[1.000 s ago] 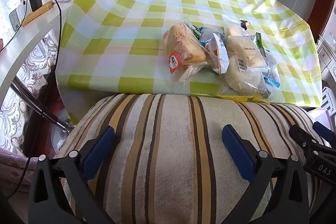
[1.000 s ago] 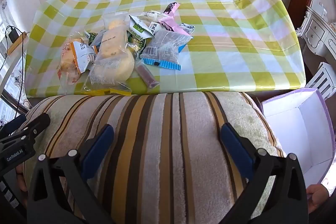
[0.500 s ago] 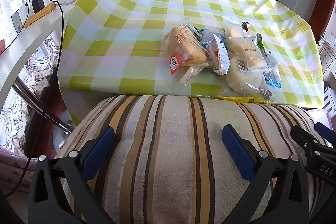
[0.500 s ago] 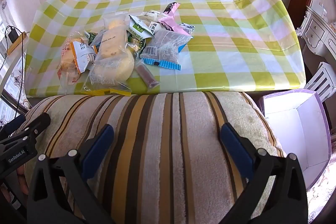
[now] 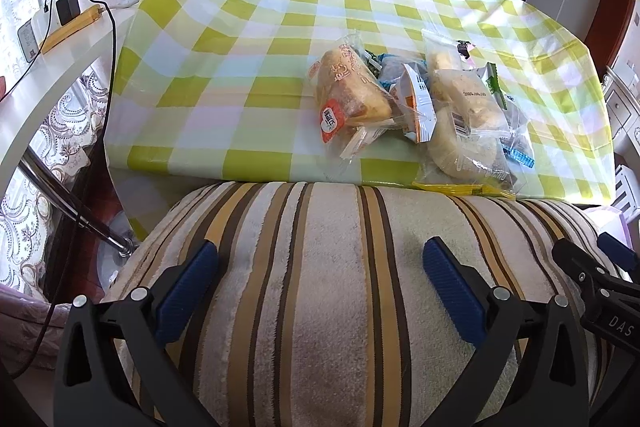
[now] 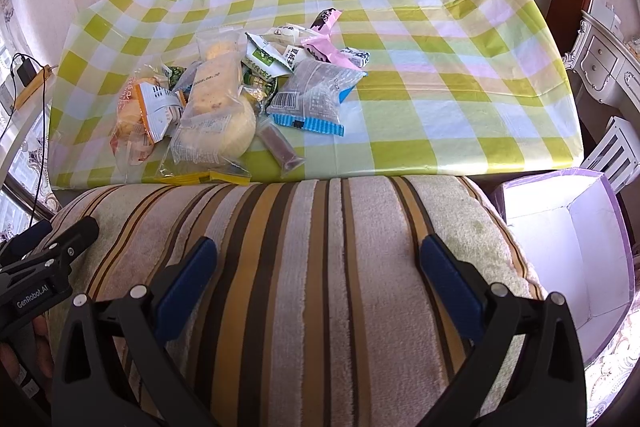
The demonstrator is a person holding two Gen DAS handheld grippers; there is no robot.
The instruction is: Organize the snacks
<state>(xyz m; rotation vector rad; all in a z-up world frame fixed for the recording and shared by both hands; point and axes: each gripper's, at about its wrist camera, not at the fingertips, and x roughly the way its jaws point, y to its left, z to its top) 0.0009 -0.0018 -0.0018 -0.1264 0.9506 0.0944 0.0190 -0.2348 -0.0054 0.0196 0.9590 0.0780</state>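
Both your grippers, left gripper [image 5: 320, 267] and right gripper [image 6: 318, 263], spread wide, empty. Snack pile [image 6: 224, 99] at 11 o'clock from right, 1 o'clock from left; about equally near.

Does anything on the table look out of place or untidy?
Yes. The snack packets lie heaped on each other near the table's front edge, and the box beside it holds nothing visible.

Right tongs [image 6: 318, 279] gape over a striped cushion [image 6: 320, 247] — snack packets [image 6: 224, 99] heaped on the checked tablecloth [image 6: 440, 67] beyond.
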